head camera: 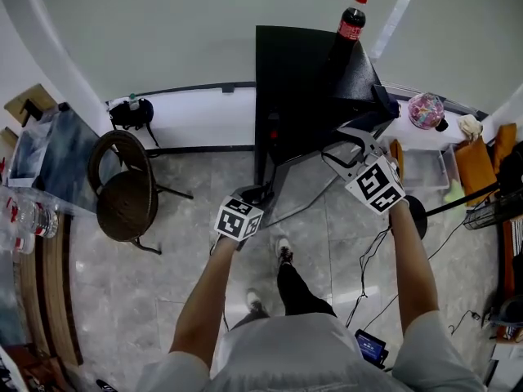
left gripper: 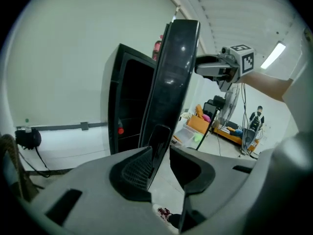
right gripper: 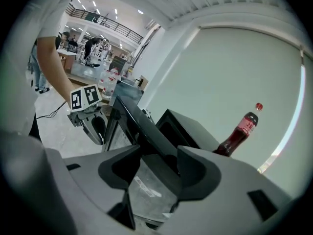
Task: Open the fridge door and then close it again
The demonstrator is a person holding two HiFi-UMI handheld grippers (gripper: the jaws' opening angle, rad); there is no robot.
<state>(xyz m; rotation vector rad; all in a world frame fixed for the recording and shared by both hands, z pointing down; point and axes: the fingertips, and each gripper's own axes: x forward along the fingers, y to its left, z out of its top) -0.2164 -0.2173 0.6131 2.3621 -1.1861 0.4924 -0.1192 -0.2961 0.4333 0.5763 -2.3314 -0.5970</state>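
Left fingers point(left gripper: 134, 170) seem closed on the fridge door point(left gripper: 176, 67); right fingers point(right gripper: 201, 173) open, straddling its top edge.

1. Both forearms point(head camera: 204, 300) are reaching forward, elbows slightly bent.
2. Left gripper point(head camera: 255, 196) is angling downward, its jaws part-closed and pinching the fridge door point(left gripper: 171, 72) edge.
3. Right gripper point(head camera: 353, 149) is riding higher, its jaws standing wide astride the door's top, pads not pressing.
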